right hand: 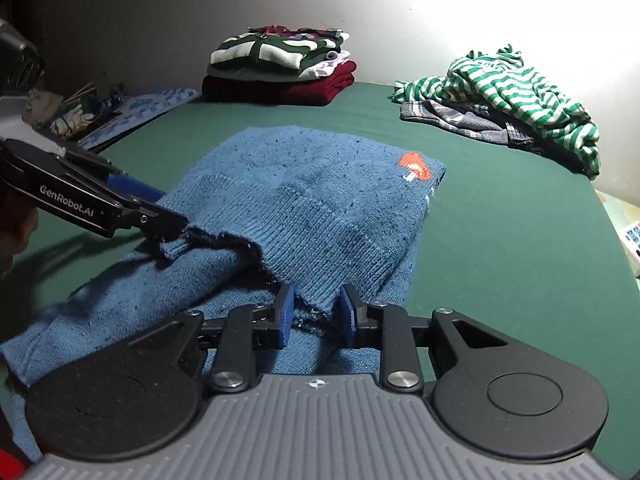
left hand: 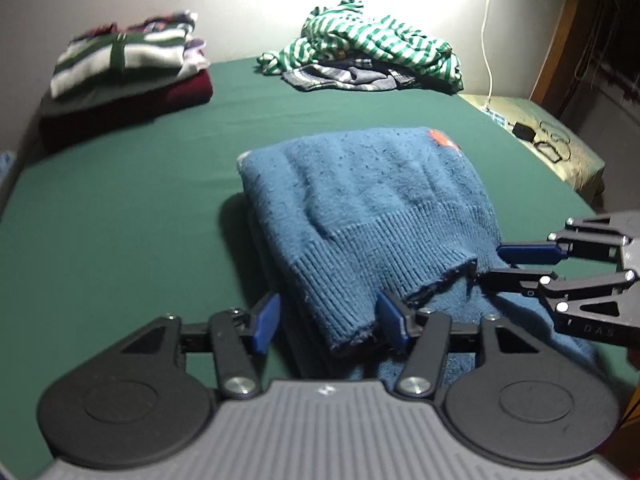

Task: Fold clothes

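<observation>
Pale wall (left hand: pixel 240 8) brightly lit behind green-covered bed (left hand: pixel 120 208).

Bare green bedsheet (left hand: pixel 120 216) around the blue sweater (left hand: pixel 360 200); folded stack (left hand: pixel 128 68) and striped heap (left hand: pixel 372 52) far back.

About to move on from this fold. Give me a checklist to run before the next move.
1. Left hand-held gripper off the hem: ok, jaws apart, hem loose between them.
2. Right hand-held gripper off the hem: ok, jaws apart, though narrower.
3. Blue sweater layers aligned: not ok, lower layer sticks out on the near side.
4. Green sheet bare between sweater and folded stack: ok.
5. Next garment ready: ok, striped pile lies unfolded.
</observation>
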Tool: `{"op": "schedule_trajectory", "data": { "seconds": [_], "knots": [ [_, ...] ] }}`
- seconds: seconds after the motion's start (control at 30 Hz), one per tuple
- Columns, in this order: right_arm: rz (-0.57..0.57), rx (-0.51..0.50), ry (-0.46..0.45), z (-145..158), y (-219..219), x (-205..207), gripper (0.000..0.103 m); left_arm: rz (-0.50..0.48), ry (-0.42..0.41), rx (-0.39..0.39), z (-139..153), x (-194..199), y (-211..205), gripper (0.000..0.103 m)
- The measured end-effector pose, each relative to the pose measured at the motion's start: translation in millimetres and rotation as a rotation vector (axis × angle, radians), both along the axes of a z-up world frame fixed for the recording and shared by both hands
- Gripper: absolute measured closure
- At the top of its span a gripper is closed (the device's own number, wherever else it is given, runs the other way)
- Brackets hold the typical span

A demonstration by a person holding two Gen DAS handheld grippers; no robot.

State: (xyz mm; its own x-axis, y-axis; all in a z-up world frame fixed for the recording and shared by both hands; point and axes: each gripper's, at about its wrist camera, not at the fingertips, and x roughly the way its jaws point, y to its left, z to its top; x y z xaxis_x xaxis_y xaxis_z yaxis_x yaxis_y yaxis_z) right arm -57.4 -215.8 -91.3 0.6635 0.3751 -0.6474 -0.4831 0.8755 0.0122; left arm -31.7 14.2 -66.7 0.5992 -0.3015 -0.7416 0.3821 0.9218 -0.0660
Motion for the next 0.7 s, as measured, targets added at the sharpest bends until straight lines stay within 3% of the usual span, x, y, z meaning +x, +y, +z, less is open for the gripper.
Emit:
{"op": "schedule_trajectory", "data": {
  "seconds": [0.07,0.13,0.33,0.5,0.6,0.7],
  "knots": [
    [0.005,-0.007,0.013,5.1,-2.7,-4.7,0.064,-0.001,0.006,-0.001,2.2,-5.9,2.9,0.046],
    [-0.014,0.023,0.035,8.2,-12.5,-13.2,0.059,0.010,0.011,-0.006,2.0,-17.2,9.7,0.053],
    [-0.098,0.108,0.101,5.5,-45.2,-50.4,0.059,0.057,0.070,-0.039,-11.2,-65.6,30.9,0.054],
    [-0.098,0.225,0.245,0.6,-58.0,-70.1,0.059,0.078,0.115,-0.099,-10.8,-93.2,38.8,0.054],
    [-0.089,0.232,0.306,-4.3,-54.3,-81.0,0.059,0.085,0.156,-0.141,-14.2,-99.4,42.2,0.052],
    [-0.075,0.241,0.300,-5.8,-52.6,-89.2,0.059,0.096,0.183,-0.181,-18.2,-103.2,45.0,0.047]
  ]
}}
